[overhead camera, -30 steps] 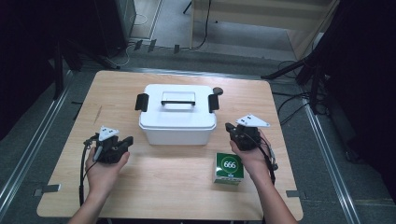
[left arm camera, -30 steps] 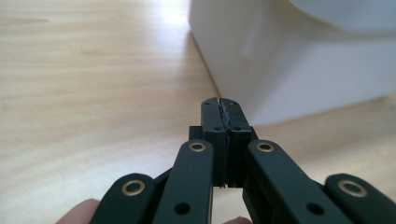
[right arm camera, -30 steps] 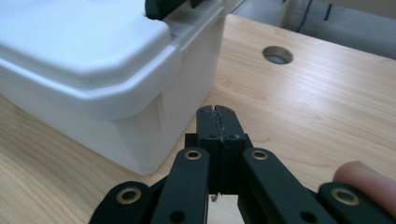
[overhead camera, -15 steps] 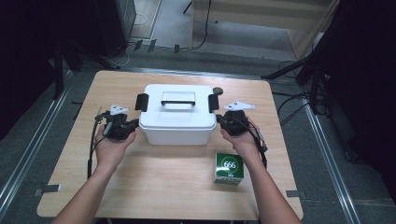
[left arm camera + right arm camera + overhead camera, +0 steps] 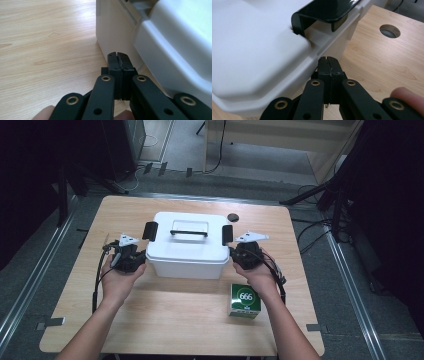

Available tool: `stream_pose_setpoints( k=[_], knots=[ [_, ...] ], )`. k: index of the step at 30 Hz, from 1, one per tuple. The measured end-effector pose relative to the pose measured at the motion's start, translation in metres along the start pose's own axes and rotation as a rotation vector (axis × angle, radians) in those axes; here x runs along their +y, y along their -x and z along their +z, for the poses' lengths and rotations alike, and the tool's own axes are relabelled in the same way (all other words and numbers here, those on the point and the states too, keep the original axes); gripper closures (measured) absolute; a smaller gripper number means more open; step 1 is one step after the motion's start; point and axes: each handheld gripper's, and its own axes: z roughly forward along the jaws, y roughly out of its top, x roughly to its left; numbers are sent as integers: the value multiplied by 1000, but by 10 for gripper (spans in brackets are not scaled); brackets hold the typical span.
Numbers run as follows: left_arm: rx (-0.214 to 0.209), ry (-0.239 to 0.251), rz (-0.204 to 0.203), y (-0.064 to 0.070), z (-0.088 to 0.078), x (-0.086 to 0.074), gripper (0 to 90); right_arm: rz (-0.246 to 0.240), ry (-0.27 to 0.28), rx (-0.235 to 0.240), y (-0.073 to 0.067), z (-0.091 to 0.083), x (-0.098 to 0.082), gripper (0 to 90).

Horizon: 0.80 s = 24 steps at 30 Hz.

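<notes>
A white lidded storage box (image 5: 187,245) with a black handle and two black side latches stands mid-table. My left gripper (image 5: 138,256) sits at the box's left end, its jaws shut on nothing, tips (image 5: 117,55) close to the box's lower wall (image 5: 112,30). At the right end my right gripper (image 5: 235,254) is shut too, with its tips (image 5: 328,60) just under the lid's rim, below the black latch (image 5: 324,12). A hand holds each gripper.
A small green and white carton (image 5: 245,300) marked 666 stands near the front right of the wooden table (image 5: 170,320). A round cable hole (image 5: 232,217) lies behind the box. Beyond the table edges are dark floor, rails and cables.
Both grippers have moved forward and inward from the table's front half to the two ends of the white box. Box and carton have stayed put.
</notes>
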Motion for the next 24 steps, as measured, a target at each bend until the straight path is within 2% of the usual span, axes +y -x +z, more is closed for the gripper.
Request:
stream_pose_setpoints(
  k=[3,7,14,18,19,20,23,24],
  knots=[
    [0,3,0,-1,-5,-5,900,-1,-7,15,-6,-2,-3,900],
    [-2,9,-10,-1,-13,-12,900,-28,-19,20,-14,-4,-4,900],
    [26,12,1,0,-28,-24,900,-48,-28,34,-27,-9,-7,900],
    [24,29,-16,1,-35,-31,900,-71,-19,7,-32,-11,-9,900],
    [36,35,-16,1,-37,-32,900,-57,-12,-6,-32,-13,-9,884],
    [53,45,-16,0,-40,-34,899,-51,-2,-15,-31,-15,-10,829],
    [80,69,-38,-8,-48,-42,804,-38,25,-35,-24,-21,-13,591],
    [92,76,-33,-10,-51,-45,758,-44,28,-41,-22,-23,-15,519]
  ],
)
